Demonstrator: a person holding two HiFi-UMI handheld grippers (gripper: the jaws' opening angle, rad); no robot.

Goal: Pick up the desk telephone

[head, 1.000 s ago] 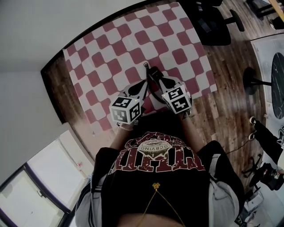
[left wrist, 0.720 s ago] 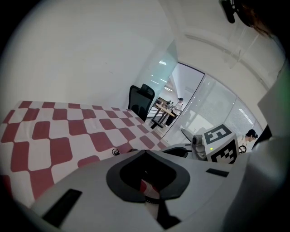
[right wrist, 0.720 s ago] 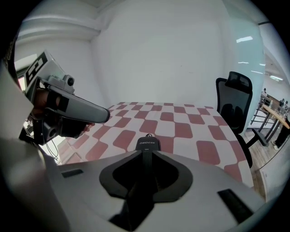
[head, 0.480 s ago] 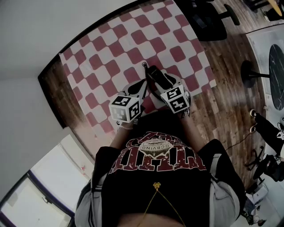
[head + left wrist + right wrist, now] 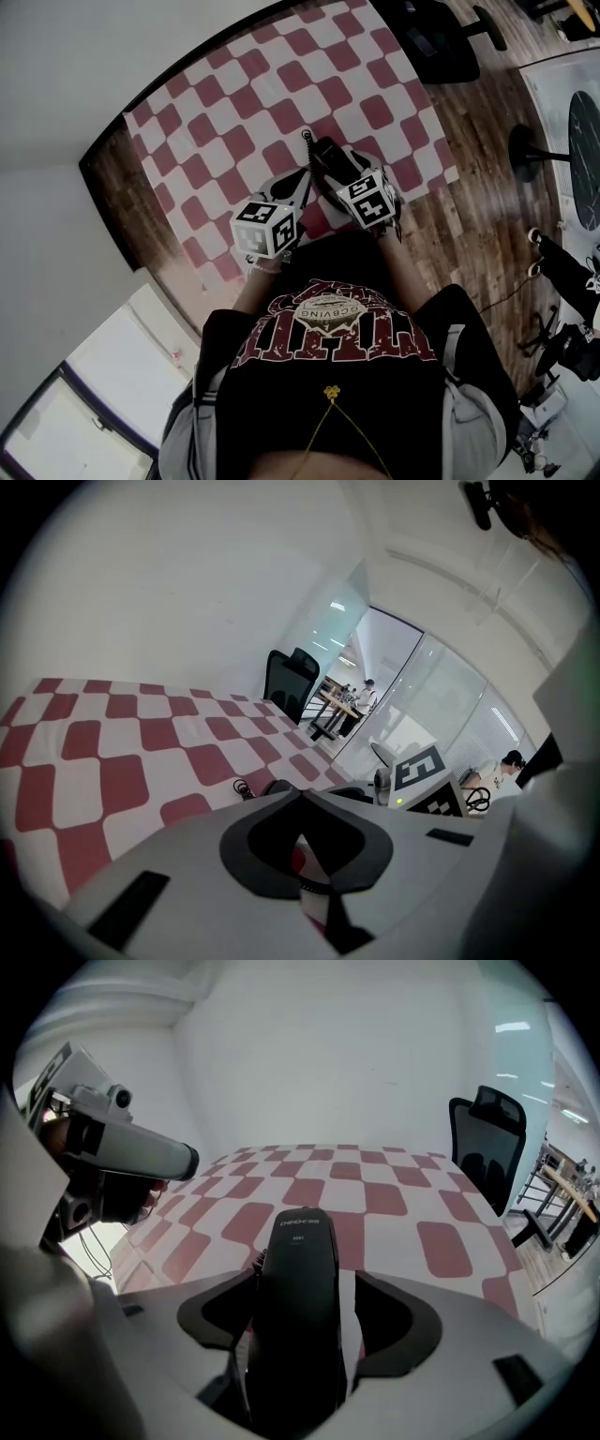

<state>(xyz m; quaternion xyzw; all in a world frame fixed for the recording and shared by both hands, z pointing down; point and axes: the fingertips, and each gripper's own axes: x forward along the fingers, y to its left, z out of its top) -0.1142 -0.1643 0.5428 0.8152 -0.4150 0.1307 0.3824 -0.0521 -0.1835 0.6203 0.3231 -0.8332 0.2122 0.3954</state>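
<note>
The black telephone handset lies on the red-and-white checked cloth, near the table's front edge. My right gripper straddles it, and its jaws are opening: a thin gap shows beside the handset. The head view shows the handset poking out ahead of the right gripper. A coiled cord curls at the handset's far end. My left gripper rests just left of it, its jaw tips meeting, with only cloth showing through the gap behind them.
A black office chair stands beyond the table's far right corner. Bare wood shows at the table's front right, past the cloth. A white wall runs along the table's far side. Another person's shoe is on the floor at right.
The right gripper's jaws have spread apart around the handset, and its marker cube has shifted slightly toward the table. The left gripper has stayed put.
</note>
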